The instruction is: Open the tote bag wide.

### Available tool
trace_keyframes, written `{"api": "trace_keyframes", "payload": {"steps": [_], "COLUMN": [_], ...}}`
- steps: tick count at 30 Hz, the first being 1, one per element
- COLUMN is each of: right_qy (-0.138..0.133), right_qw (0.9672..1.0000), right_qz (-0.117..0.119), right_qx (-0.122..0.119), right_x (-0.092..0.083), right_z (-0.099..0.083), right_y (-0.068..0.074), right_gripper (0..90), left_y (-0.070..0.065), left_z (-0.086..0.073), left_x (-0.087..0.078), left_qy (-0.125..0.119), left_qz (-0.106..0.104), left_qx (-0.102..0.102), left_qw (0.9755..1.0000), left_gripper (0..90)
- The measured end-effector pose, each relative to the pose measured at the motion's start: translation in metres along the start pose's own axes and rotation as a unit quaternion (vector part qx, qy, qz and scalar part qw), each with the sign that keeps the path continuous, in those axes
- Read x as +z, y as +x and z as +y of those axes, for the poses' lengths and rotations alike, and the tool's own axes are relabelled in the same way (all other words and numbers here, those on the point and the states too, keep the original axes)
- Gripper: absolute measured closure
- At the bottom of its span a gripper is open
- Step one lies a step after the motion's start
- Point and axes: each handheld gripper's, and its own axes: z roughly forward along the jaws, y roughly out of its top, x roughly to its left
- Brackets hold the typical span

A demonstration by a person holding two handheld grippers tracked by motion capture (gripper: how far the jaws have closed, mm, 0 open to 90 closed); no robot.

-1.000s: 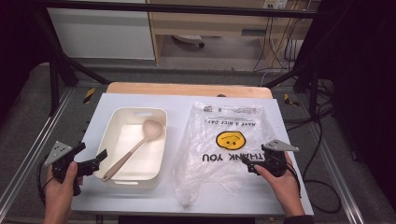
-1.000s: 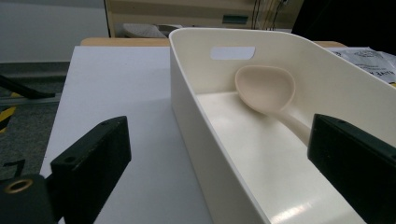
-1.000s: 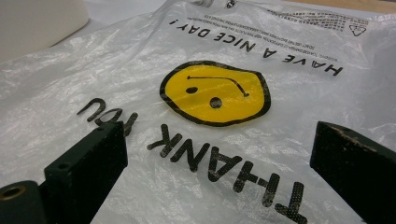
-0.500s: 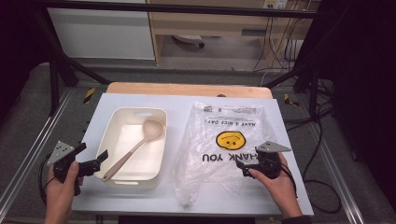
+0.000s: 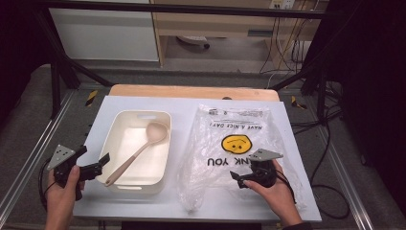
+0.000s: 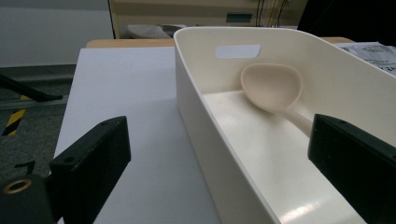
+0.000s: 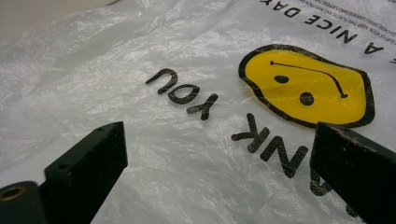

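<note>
A cream plastic tub [image 5: 118, 125] sits left of centre on the white table, with a beige spoon [image 5: 139, 152] lying diagonally inside it. My left gripper [image 5: 93, 155] hovers at the tub's near left corner, open and empty. In the left gripper view its jaws [image 6: 217, 135] straddle the tub's wall [image 6: 196, 93], and the spoon's bowl [image 6: 271, 86] rests at the far end. A clear plastic bag [image 5: 230, 143] with a yellow smiley lies flat to the right. My right gripper [image 5: 238, 178] hangs open just over the bag's near part. Its jaws [image 7: 219, 135] frame the printed smiley [image 7: 303, 84].
The white tabletop [image 5: 182, 108] ends at a wooden strip [image 5: 191, 91] at the back. Metal frame rails [image 5: 28, 158] run along both sides, and cables [image 5: 330, 158] lie on the floor to the right. Bare table shows between tub and bag.
My right gripper has moved left and a little nearer, from the bag's right edge to over its near part. The left gripper has barely shifted.
</note>
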Motion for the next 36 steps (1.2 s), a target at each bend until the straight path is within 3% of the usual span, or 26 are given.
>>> {"api": "trace_keyframes", "payload": {"steps": [17, 22, 25, 36], "right_qy": [0.018, 0.019, 0.007, -0.011], "right_qw": [0.9977, 0.9974, 0.9964, 0.9896], "right_qz": [0.055, 0.058, 0.075, 0.137], "right_qx": [-0.036, -0.037, -0.040, -0.041], "right_x": [0.016, 0.018, 0.019, 0.021], "right_z": [0.005, 0.007, 0.012, 0.026], "right_y": [0.038, 0.046, 0.060, 0.106], "right_gripper": [6.2, 8.1, 12.8, 13.5], "left_y": [0.000, 0.001, 0.001, 0.001], "left_z": [0.001, 0.001, 0.001, 0.000], "left_x": [-0.001, -0.001, -0.001, -0.001], "left_qy": [-0.001, -0.001, -0.002, -0.001], "left_qz": [0.008, 0.009, 0.010, 0.010], "left_qx": [-0.001, -0.001, -0.002, -0.002], "left_qw": [1.0000, 1.0000, 0.9999, 0.9999], "left_gripper": [5.5, 5.6, 5.5, 5.6]}}
